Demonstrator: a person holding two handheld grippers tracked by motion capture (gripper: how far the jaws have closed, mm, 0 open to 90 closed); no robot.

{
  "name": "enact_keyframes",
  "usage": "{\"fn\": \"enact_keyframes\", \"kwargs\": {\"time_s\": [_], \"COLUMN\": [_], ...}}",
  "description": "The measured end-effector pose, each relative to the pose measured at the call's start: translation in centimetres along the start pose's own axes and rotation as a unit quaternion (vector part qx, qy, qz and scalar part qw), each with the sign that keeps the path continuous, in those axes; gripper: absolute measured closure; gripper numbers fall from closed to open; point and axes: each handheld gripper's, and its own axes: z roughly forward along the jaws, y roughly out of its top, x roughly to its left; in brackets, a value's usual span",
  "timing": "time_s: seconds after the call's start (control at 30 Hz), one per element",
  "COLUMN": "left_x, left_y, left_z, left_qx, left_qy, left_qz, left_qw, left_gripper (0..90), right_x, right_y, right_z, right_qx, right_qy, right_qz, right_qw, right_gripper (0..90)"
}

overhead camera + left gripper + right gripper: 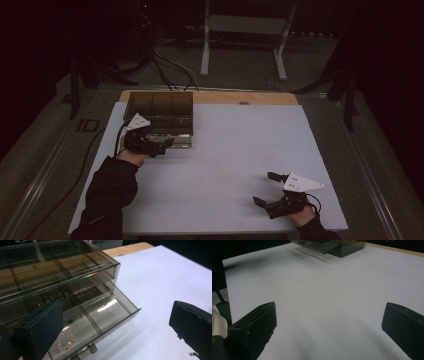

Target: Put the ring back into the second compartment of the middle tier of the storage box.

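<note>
A smoky clear plastic organiser box (159, 111) stands at the back left of the white table sheet (225, 165). Its lower drawer (100, 312) is pulled out, with dividers inside. A small pink beaded bracelet (65, 341) lies in the drawer's front compartment. My left gripper (159, 146) is open, right in front of the drawer, with nothing between its jaws. My right gripper (266, 189) is open near the table's front right, over bare sheet. The box (329, 245) appears far off in the right gripper view.
A wooden tabletop edge (240, 97) shows behind the sheet. Cables (170, 67) and a white metal stand (245, 40) are on the floor beyond the table. A cable (90, 150) trails off the table's left side.
</note>
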Motion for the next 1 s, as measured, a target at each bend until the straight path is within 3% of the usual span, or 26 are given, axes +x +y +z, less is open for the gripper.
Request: {"fn": "enact_keyframes", "kwargs": {"time_s": [0.17, 0.27, 0.37, 0.6, 0.83, 1.0], "left_x": [-0.3, -0.5, -1.3, -2.2, -2.7, -3.3], "left_y": [0.2, 0.2, 0.1, -0.5, -2.3, -3.2], "left_z": [-0.7, -1.0, -1.0, -1.5, -1.8, -2.6], "left_qx": [-0.009, -0.017, -0.002, -0.005, -0.012, -0.018], "left_qy": [-0.012, -0.029, -0.035, -0.067, -0.083, -0.09], "left_qz": [0.009, 0.017, 0.042, 0.039, 0.035, 0.046], "left_qw": [0.9999, 0.9993, 0.9985, 0.997, 0.9959, 0.9948], "left_gripper": [0.8, 0.8, 0.8, 0.8, 0.8, 0.8], "right_x": [0.0, 0.1, 0.1, 0.3, 0.2, 0.3], "right_y": [0.1, 0.1, 0.2, 0.2, 0.2, 0.2], "right_z": [0.1, 0.0, 0.0, 0.2, 0.2, 0.2], "right_qx": [0.0, 0.003, -0.001, 0.003, 0.002, 0.003], "right_qy": [0.0, -0.001, -0.003, -0.001, -0.001, -0.001], "right_qz": [0.001, -0.001, -0.001, -0.004, -0.004, -0.004], "right_qw": [1.0, 1.0, 1.0, 1.0, 1.0, 1.0], "right_gripper": [0.0, 0.0, 0.0, 0.0, 0.0, 0.0]}}
